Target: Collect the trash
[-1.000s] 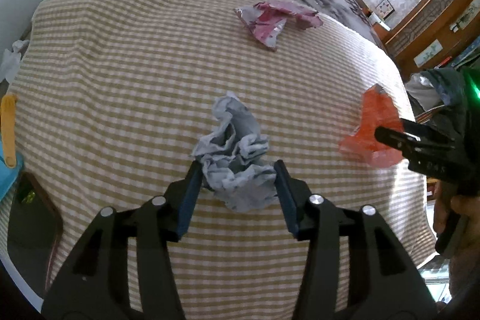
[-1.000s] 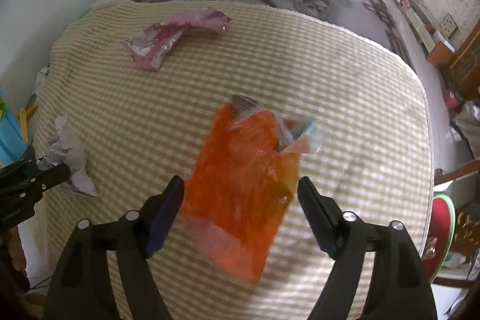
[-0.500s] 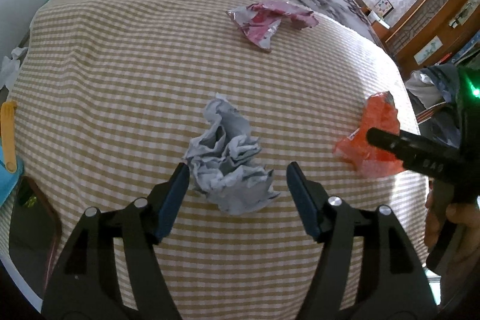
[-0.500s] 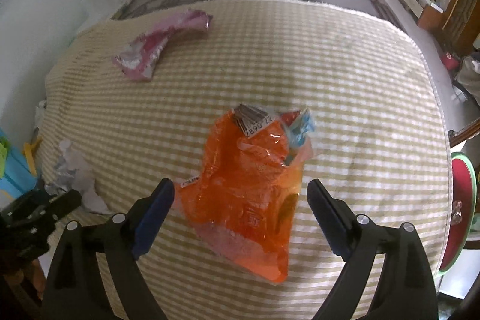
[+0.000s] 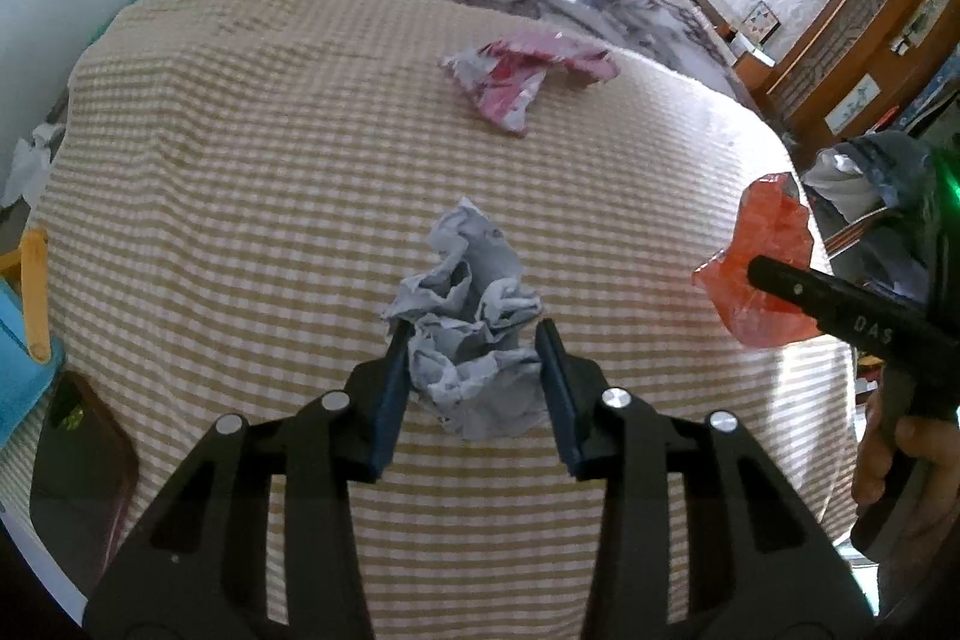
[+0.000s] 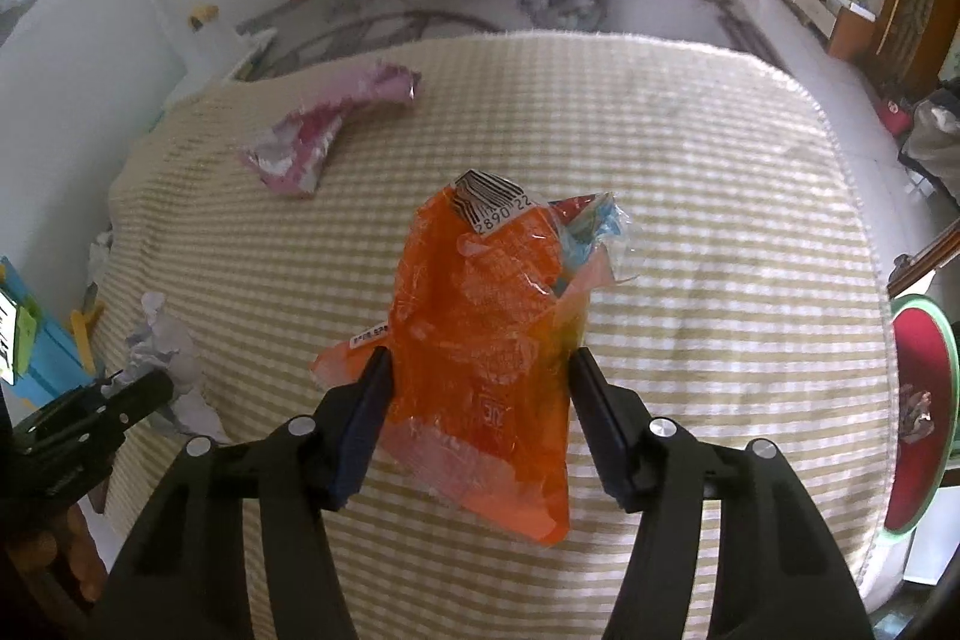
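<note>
A crumpled grey-white paper wad (image 5: 471, 334) lies on the checked tablecloth (image 5: 252, 172). My left gripper (image 5: 474, 340) has its jaws around the wad's near part, pads touching its sides. An orange plastic wrapper (image 6: 486, 334) with a barcode label lies near the right edge of the table. My right gripper (image 6: 477, 364) has its jaws on either side of the wrapper, touching its edges. The wrapper (image 5: 759, 274) also shows in the left wrist view. A pink and silver wrapper (image 5: 519, 79) lies further back, and shows in the right wrist view (image 6: 324, 136).
A blue bin with yellow tongs (image 5: 27, 316) stands off the left edge. A dark brown object (image 5: 78, 436) lies at the front left corner. A red and green stool (image 6: 918, 418) stands off the right side. A glass tabletop (image 6: 540, 4) extends behind the cloth.
My left gripper opened half a second ago and has now narrowed onto the paper wad. My right gripper moved forward and narrowed around the orange wrapper.
</note>
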Available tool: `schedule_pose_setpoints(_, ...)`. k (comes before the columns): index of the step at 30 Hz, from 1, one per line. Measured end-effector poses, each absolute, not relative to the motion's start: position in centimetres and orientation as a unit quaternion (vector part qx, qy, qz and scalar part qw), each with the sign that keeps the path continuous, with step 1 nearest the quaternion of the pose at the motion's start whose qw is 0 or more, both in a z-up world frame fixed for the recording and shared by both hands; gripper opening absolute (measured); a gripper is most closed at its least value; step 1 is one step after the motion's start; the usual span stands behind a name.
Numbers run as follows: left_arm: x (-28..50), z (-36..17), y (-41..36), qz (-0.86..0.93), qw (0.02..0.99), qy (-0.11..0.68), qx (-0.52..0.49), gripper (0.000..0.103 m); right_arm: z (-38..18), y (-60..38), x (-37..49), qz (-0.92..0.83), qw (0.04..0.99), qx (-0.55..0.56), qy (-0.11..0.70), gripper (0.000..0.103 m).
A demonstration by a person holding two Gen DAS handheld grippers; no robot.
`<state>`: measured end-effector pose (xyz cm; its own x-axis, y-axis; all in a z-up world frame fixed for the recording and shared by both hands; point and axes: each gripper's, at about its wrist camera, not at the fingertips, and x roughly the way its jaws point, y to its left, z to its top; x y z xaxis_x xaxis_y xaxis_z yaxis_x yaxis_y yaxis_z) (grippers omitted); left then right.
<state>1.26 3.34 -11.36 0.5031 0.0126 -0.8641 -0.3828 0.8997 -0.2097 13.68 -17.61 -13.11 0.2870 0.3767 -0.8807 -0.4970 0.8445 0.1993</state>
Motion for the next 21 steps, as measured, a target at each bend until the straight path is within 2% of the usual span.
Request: schedule_pose_setpoints(21, 5.0, -6.6, -3.4, 0.063, 0.88, 0.446, -0.15, 0.039, -10.4, -25.1, 13.7, 0.232, 0.84, -0.029, 0.49, 0.059)
